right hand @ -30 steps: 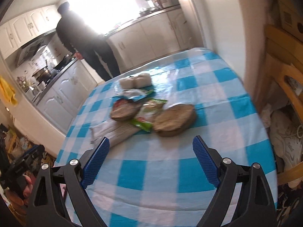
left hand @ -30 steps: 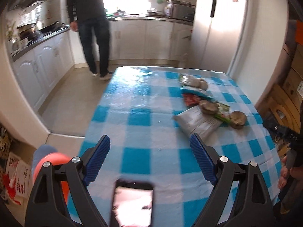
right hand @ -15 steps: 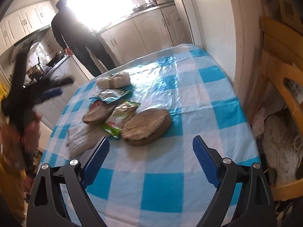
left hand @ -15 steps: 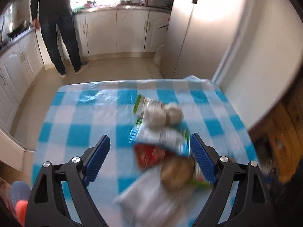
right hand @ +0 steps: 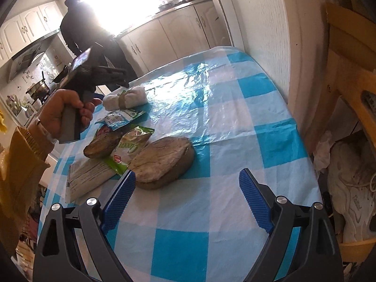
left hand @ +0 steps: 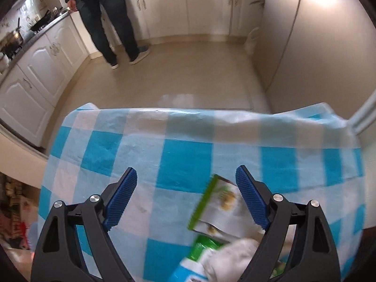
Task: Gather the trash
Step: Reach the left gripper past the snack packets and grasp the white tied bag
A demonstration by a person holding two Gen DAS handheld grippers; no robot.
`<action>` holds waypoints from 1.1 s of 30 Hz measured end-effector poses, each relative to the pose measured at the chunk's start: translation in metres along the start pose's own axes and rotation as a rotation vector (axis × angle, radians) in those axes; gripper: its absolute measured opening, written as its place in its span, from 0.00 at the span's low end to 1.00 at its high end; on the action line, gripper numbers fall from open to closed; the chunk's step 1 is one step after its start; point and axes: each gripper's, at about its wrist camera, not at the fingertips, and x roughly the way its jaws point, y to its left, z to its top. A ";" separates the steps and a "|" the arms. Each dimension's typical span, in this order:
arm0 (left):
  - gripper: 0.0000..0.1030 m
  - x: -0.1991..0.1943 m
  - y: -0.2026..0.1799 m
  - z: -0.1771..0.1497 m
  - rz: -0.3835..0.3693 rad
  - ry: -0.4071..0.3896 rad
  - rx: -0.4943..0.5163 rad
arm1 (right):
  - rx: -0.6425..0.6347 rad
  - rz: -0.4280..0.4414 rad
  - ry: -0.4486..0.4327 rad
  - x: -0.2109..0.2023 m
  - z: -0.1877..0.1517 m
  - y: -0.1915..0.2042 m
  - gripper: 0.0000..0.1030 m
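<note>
Trash lies in a row on the blue-checked tablecloth [right hand: 235,122]: a brown round disc [right hand: 162,162], a green snack wrapper [right hand: 131,148], a smaller brown disc [right hand: 101,144], a blue-white wrapper [right hand: 119,117], a white crumpled wad [right hand: 127,98] and a grey flat packet [right hand: 87,178]. My left gripper [left hand: 185,197] is open above the far end of the row, over a green-edged wrapper [left hand: 216,206] and the white wad [left hand: 232,256]. My right gripper [right hand: 186,198] is open and empty, just in front of the large disc. The hand-held left gripper body [right hand: 94,72] shows in the right wrist view.
A person in dark clothes [left hand: 105,14] stands at the white kitchen cabinets [left hand: 188,4]. A wall [right hand: 263,35] runs along the table's right side, with a wooden chair [right hand: 347,89] beside it. The table's far edge [left hand: 188,115] drops to the tiled floor.
My left gripper has swung forward and to the right over the table, from the near edge to above the far end of the trash row. The right gripper has moved closer to the large disc.
</note>
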 end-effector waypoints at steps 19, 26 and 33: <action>0.84 -0.033 -0.033 -0.065 -0.097 0.031 0.254 | -0.021 0.003 -0.024 0.005 0.014 0.005 0.86; 0.84 -0.060 -0.036 -0.106 -0.176 0.020 0.309 | -0.028 0.009 -0.017 0.002 0.006 0.007 0.86; 0.84 -0.085 -0.030 -0.134 -0.215 -0.027 0.346 | -0.036 0.025 0.004 0.003 -0.004 0.013 0.86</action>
